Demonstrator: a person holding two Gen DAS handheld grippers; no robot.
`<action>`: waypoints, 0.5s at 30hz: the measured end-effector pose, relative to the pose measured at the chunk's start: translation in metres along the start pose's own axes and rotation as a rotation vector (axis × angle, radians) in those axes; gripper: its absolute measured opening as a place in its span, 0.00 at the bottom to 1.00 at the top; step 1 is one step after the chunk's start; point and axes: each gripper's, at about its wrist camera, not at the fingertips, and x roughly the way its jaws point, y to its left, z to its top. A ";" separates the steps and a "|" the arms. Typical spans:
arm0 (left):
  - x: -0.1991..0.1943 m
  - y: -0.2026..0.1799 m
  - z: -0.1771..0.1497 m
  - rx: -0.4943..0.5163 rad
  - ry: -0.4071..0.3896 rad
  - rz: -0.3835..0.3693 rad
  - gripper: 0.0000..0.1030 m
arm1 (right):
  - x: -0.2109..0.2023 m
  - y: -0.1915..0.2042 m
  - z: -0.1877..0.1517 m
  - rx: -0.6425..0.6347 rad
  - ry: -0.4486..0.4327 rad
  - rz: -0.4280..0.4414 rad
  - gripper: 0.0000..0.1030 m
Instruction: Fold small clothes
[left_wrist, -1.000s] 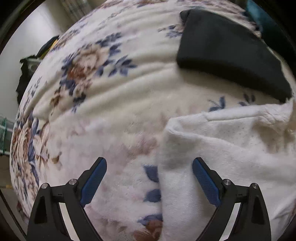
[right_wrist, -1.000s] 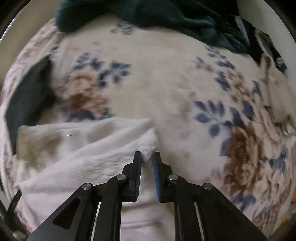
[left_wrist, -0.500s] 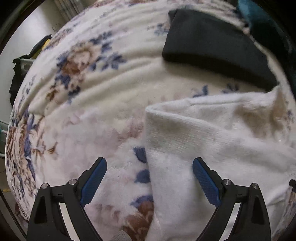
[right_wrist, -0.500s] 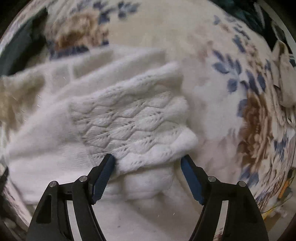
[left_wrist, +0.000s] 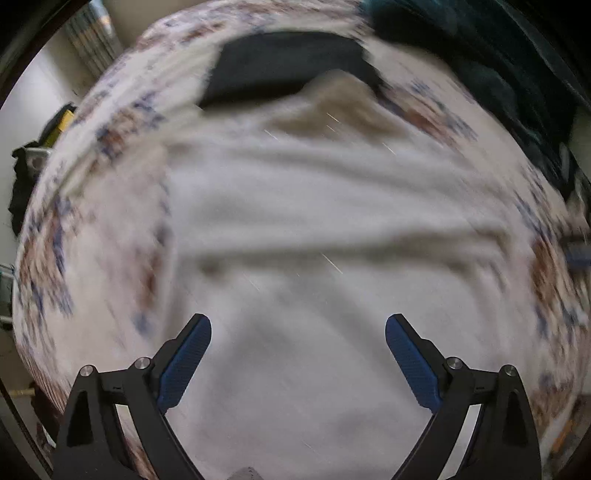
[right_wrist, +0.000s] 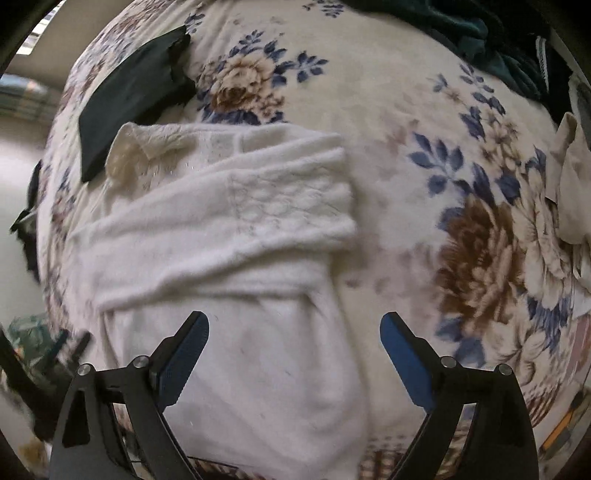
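A white fuzzy knit garment (right_wrist: 229, 236) lies on the floral blanket (right_wrist: 406, 122), with its sleeve (right_wrist: 288, 199) folded across the body. It fills the blurred left wrist view (left_wrist: 314, 240). My right gripper (right_wrist: 294, 345) is open and empty above the garment's lower right part. My left gripper (left_wrist: 298, 349) is open and empty over the garment's lower middle. A folded black garment (right_wrist: 133, 92) lies beyond the white one; it also shows in the left wrist view (left_wrist: 284, 62).
Dark teal clothes (right_wrist: 443, 22) are heaped at the far edge of the blanket. A cream garment (right_wrist: 569, 184) lies at the right edge. The blanket's left edge drops off to the floor (right_wrist: 18, 177).
My right gripper opened, let go of the sleeve and pulled back. The sleeve now lies folded across the garment. My left gripper moved quickly to the right over the garment.
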 end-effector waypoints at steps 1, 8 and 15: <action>-0.002 -0.026 -0.021 0.015 0.034 -0.007 0.94 | -0.005 -0.012 -0.002 -0.013 0.013 0.016 0.93; 0.020 -0.188 -0.122 0.138 0.224 -0.067 0.94 | -0.017 -0.108 0.013 -0.098 0.106 0.072 0.92; 0.064 -0.251 -0.145 0.151 0.242 -0.045 0.94 | 0.001 -0.140 0.068 -0.123 0.120 0.177 0.73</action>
